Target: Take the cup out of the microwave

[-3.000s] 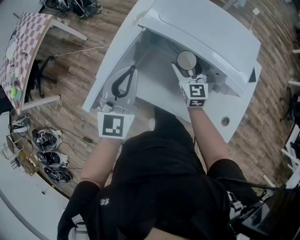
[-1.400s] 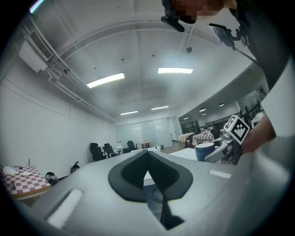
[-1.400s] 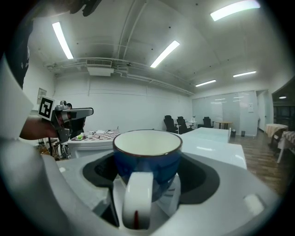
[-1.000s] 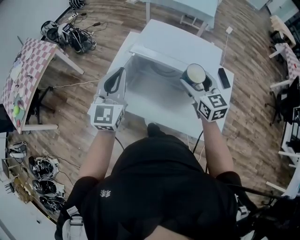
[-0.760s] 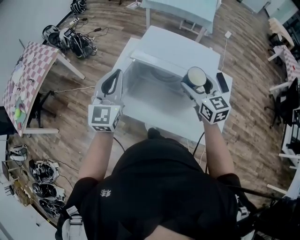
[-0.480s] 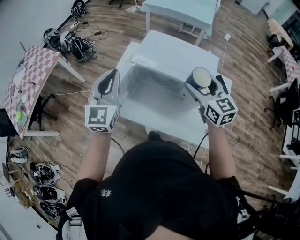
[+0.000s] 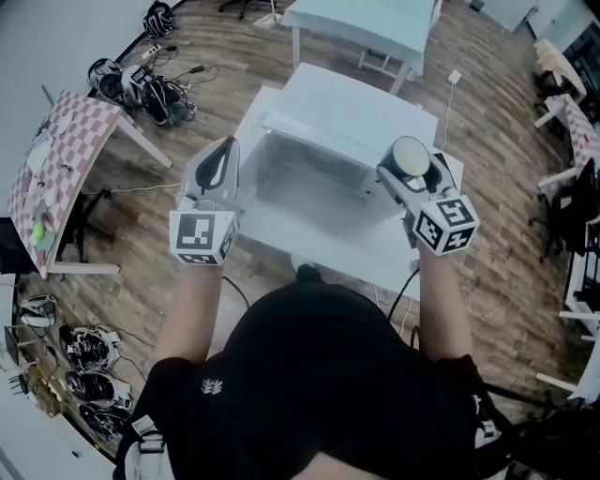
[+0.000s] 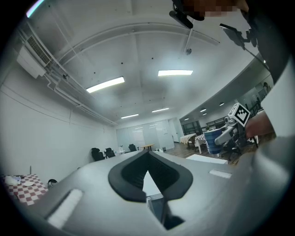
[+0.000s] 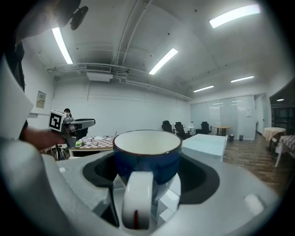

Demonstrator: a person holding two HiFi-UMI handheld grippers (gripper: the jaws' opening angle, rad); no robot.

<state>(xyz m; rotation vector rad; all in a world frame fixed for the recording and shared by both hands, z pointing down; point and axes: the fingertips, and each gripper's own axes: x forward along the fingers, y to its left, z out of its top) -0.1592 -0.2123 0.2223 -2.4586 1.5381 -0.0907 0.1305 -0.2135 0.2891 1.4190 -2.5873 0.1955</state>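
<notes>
A blue cup (image 7: pixel 410 157) with a white inside and a white handle is up in the air, right of the white microwave (image 7: pixel 349 105). My right gripper (image 7: pixel 413 174) is shut on it, jaws either side of the body. In the right gripper view the cup (image 9: pixel 147 162) stands upright with its handle toward the camera. The microwave's cavity (image 7: pixel 314 169) is open, and I see nothing inside it. My left gripper (image 7: pixel 225 150) is held up at the microwave's left, jaws together with nothing between them. From the left gripper view the cup (image 8: pixel 213 139) shows far right.
The microwave sits on a white table (image 7: pixel 366 262) over a wooden floor. A checked-cloth table (image 7: pixel 47 150) stands at the left, with cable and headset heaps (image 7: pixel 141 80) behind it. Another pale table (image 7: pixel 366 23) is beyond the microwave.
The right gripper has drawn the cup out of the microwave's cavity and carried it up and to the right. The left gripper has come away from the microwave's left side and risen.
</notes>
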